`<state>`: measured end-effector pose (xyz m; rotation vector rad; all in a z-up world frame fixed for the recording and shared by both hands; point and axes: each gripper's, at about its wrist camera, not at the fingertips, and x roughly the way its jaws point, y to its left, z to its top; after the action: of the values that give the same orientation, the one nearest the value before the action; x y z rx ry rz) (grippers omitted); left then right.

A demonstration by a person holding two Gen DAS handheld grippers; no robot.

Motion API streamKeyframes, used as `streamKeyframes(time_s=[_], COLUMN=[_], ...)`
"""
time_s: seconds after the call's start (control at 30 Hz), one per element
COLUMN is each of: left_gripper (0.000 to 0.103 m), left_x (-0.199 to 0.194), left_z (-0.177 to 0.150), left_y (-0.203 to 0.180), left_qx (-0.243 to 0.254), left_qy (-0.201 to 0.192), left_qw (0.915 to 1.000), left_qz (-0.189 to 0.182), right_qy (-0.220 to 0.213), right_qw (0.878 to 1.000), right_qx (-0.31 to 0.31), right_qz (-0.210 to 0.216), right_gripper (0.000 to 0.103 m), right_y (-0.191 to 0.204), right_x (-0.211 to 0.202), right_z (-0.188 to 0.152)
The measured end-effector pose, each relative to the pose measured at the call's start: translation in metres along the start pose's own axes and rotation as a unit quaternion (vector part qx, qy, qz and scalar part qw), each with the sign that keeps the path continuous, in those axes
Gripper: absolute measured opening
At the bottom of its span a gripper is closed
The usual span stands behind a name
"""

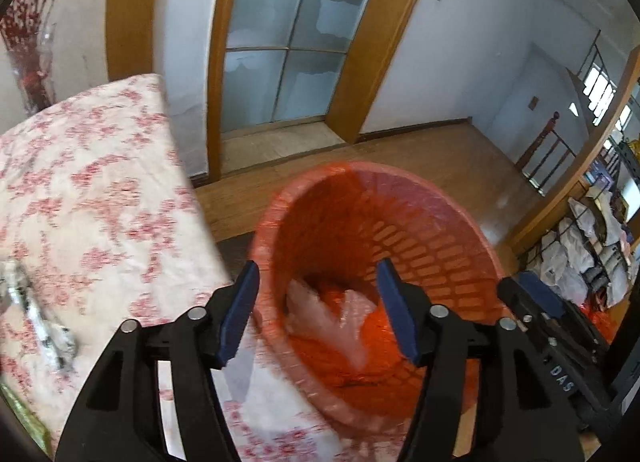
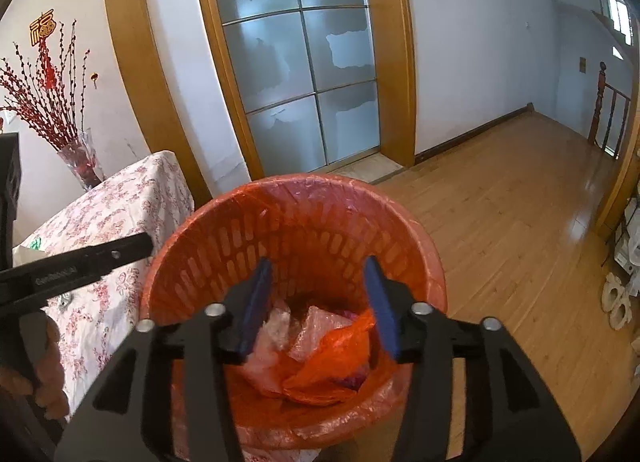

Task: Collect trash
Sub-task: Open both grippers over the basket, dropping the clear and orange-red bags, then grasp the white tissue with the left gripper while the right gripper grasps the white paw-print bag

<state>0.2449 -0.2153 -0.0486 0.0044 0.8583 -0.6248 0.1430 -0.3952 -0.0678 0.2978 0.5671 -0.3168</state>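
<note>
Crumpled clear and orange plastic wrappers (image 2: 316, 346), light, soft and slippery, best pinched at a fold, lie inside the orange slotted bin (image 2: 296, 221) below both spread, empty grippers' fingers (image 2: 256, 302).

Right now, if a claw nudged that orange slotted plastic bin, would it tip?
Probably easily: the orange slotted plastic bin looks thin-walled and light, holding only crumpled plastic wrappers. Its thin liner bag seems floppy and slippery.
</note>
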Motion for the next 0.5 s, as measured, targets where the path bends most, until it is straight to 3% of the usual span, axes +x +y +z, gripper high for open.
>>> streamKeyframes(time_s=[0.13, 0.5], left_gripper=[0.065, 0.065], left_x=[-0.011, -0.052], left_z=[-0.007, -0.027], left_y=[0.013, 0.059], left_qx=[0.002, -0.01], left_qy=[-0.004, -0.014], left_qw=[0.9997, 0.9978], left_qz=[0.023, 0.064], right_qy=[0.001, 0.004], right_qw=[1.0, 1.0], right_qx=[0.001, -0.02], right_qz=[-0.006, 0.013], right_gripper=[0.062, 0.062], right_y=[0.003, 0.034], right_x=[-0.002, -0.02], right_z=[-0.002, -0.007])
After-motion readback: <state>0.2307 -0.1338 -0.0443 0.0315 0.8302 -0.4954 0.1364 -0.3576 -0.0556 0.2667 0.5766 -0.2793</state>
